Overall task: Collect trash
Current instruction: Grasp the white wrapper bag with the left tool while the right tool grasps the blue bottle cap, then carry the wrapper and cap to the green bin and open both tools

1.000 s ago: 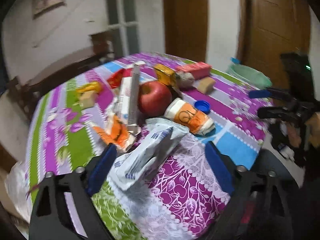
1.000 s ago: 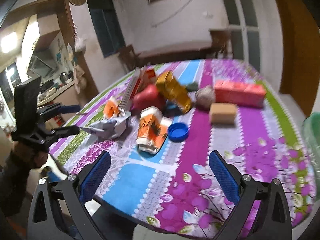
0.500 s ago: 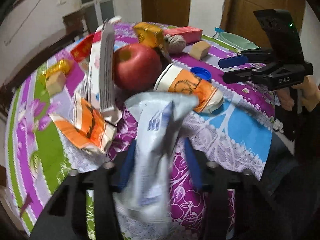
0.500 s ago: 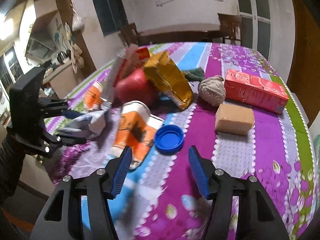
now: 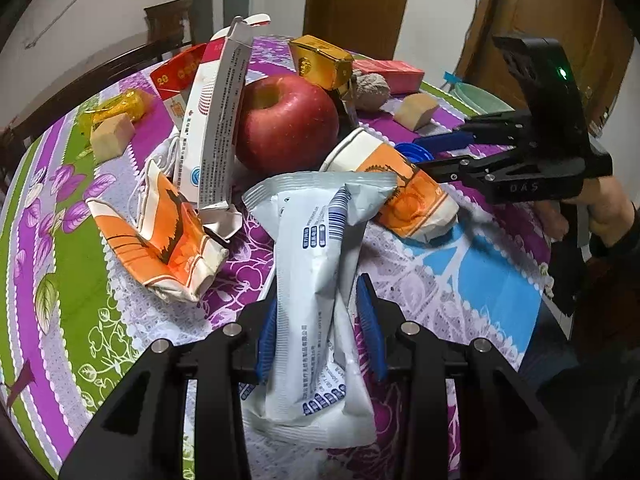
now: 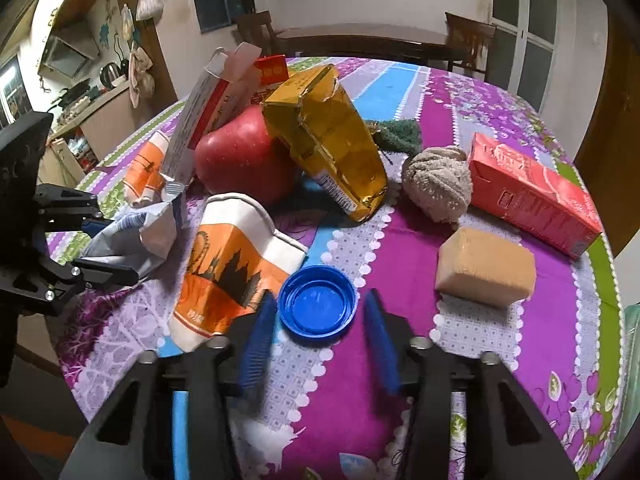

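Note:
A white and blue wrapper point(image 5: 320, 240) lies crumpled on the flowered tablecloth point(image 5: 480, 280). My left gripper point(image 5: 316, 308) is closing, and its blue pads press the wrapper's sides. From the right wrist the same wrapper point(image 6: 132, 236) shows in the left gripper point(image 6: 116, 248). A blue bottle cap point(image 6: 317, 300) lies open side up between the pads of my right gripper point(image 6: 319, 298). Those jaws are closing, with a gap left on each side of the cap. A crushed orange paper cup point(image 6: 232, 256) lies just left of the cap.
Behind stand a red apple point(image 5: 288, 124), a torn toothpaste box point(image 5: 216, 120), a gold foil bag point(image 6: 332, 140) and a second crushed cup point(image 5: 160, 240). A twine ball point(image 6: 438, 184), red carton point(image 6: 532, 188) and tan block point(image 6: 486, 268) lie to the right. Chairs ring the table.
Both grippers came down and forward while narrowing. The left one closed onto the wrapper and lifted its end. The right one moved up until the blue cap lay between its pads.

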{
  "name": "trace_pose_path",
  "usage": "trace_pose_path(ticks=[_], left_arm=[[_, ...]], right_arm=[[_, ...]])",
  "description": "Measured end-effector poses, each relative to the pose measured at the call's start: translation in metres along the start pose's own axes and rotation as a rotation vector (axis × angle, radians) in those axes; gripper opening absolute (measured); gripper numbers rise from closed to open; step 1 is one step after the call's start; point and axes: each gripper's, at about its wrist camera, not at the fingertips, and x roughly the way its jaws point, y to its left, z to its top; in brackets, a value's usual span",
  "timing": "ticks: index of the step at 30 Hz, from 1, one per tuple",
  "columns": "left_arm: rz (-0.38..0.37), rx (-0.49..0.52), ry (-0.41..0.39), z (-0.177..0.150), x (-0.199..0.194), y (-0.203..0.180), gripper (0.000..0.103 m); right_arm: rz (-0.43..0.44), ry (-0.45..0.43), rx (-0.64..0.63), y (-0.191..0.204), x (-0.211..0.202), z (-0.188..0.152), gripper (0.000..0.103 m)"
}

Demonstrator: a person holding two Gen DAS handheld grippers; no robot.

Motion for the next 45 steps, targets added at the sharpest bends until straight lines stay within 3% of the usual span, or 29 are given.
trace_pose_path(ticks=[7, 20, 29, 38, 45], left_arm=[[0.077, -0.081, -0.065, -0.005, -0.005, -0.006, 0.028], [0.340, -0.296, -0.412, 0.001, -0.064, -0.064, 0.028], [0.445, -0.340, -0.536, 0.010, -0.086, -0.099, 0.028], [0.424, -0.296, -0.541, 0.028, -0.079, -0.117, 0.028], [0.316, -0.218, -0.542, 0.074, -0.053, -0.149, 0.028]], right_arm=[[-0.074, -0.131, 0.028, 0.005, -0.028, -0.013, 0.041], [-0.255, -0.501, 0.055, 0.037, -0.119, -0.028, 0.041], [-0.263, -0.548, 0.047, 0.049, -0.155, -0.035, 0.041], [-0.277, -0.566, 0.068, 0.035, -0.182, -0.044, 0.041], [-0.375, -0.570, 0.140, -0.033, -0.222, -0.049, 0.041]])
